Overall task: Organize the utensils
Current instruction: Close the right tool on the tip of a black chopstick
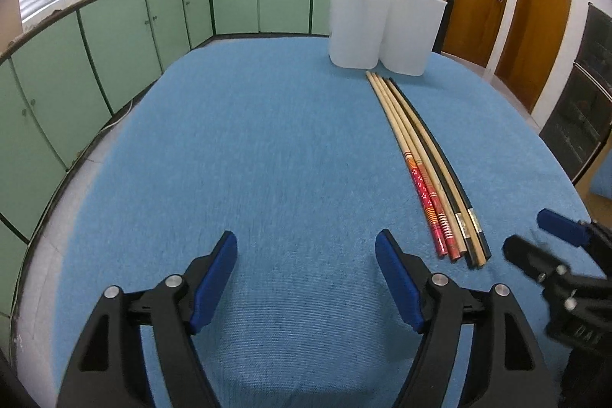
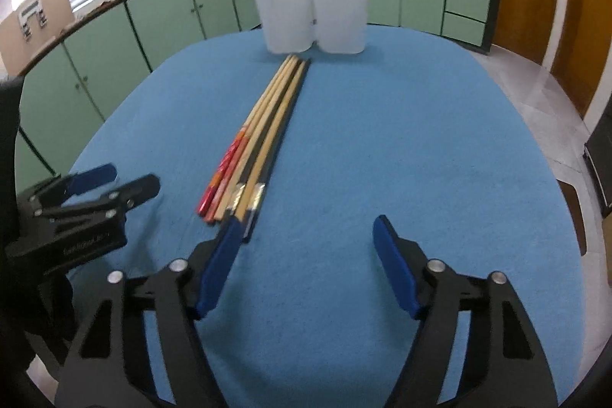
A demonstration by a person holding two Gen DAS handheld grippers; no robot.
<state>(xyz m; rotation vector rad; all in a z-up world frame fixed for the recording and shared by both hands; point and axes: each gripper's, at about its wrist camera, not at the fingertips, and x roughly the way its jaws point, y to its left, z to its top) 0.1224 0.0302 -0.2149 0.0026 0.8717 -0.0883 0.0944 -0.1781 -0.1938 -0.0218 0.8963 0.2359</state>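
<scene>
chopsticks (image 2: pixel 264 136): loose bundle, flat on blue-covered bench (image 2: pixel 420 140), side by side, tips toward holder; two red-patterned ends, pale wood and black ones with foil bands | holder (image 2: pixel 313 10): white, two-lobed, upright at far edge, red-handled sticks inside

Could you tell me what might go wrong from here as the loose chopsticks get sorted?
The bundle of wooden and red-patterned chopsticks lies packed tight, so the open right gripper may drag several at once. The tall white plastic holder stands right at their far tips; a push along them might shove it. The left gripper is close by.
</scene>
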